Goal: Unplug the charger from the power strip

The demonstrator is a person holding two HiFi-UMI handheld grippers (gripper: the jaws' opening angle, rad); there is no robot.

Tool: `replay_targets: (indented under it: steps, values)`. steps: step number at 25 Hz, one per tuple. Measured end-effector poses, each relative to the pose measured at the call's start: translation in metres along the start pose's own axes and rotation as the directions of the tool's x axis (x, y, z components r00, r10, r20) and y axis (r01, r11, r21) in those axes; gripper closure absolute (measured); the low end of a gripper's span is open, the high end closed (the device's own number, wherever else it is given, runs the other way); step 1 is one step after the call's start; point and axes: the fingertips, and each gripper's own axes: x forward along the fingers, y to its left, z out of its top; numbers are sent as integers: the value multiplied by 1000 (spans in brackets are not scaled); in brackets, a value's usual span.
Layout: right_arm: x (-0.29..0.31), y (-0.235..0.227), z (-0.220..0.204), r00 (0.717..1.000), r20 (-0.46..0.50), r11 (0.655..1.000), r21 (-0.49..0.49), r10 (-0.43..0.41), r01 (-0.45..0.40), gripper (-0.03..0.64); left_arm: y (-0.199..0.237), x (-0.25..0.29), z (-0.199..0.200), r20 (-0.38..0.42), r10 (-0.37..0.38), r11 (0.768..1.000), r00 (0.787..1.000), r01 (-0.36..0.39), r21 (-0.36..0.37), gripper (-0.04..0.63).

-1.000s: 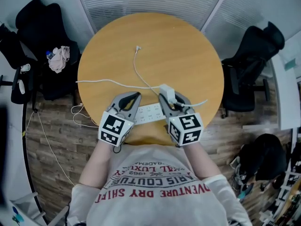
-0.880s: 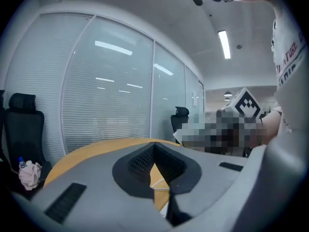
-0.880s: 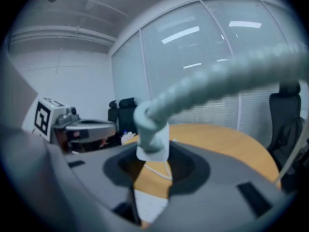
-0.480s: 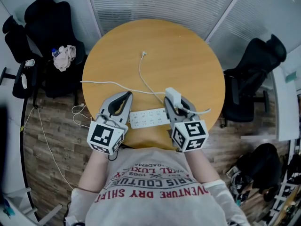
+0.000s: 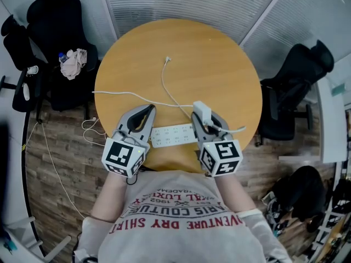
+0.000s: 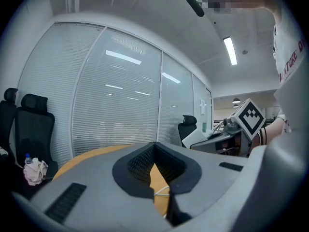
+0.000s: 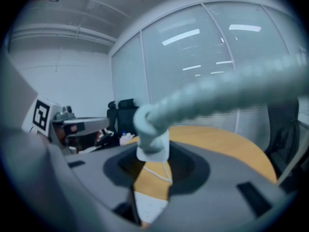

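Charger [image 5: 201, 112] pinched in the right gripper [image 5: 204, 120], over the right end of the strip [image 5: 171, 135].

From the right gripper view the white charger [image 7: 152, 145] sits between the jaws, which are fairly wide and closed on it, and it looks clear of the strip [image 7: 149, 207] showing low in the gap. The strip lies flat near the table's [image 5: 230, 59] near edge, between the two grippers. The left gripper [image 5: 146, 112] hangs just left of the strip with its tips together and nothing in them. A thin white cable [image 5: 164, 84] runs from the charger to a loose connector [image 5: 168, 59] mid-table, and another white cord [image 5: 126, 94] comes in from the table's left edge. Black chairs stand either side, the left one [image 5: 60, 43] with a crumpled cloth [image 5: 74, 63] on it.
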Motion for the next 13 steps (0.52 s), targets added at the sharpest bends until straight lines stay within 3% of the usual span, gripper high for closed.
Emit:
replay_targets:
  steps: [13]
  values:
    - [-1, -5, 0, 999, 4, 999, 7, -32, 32, 463, 4, 4, -7, -24, 19, 1000, 1000, -19, -4, 565]
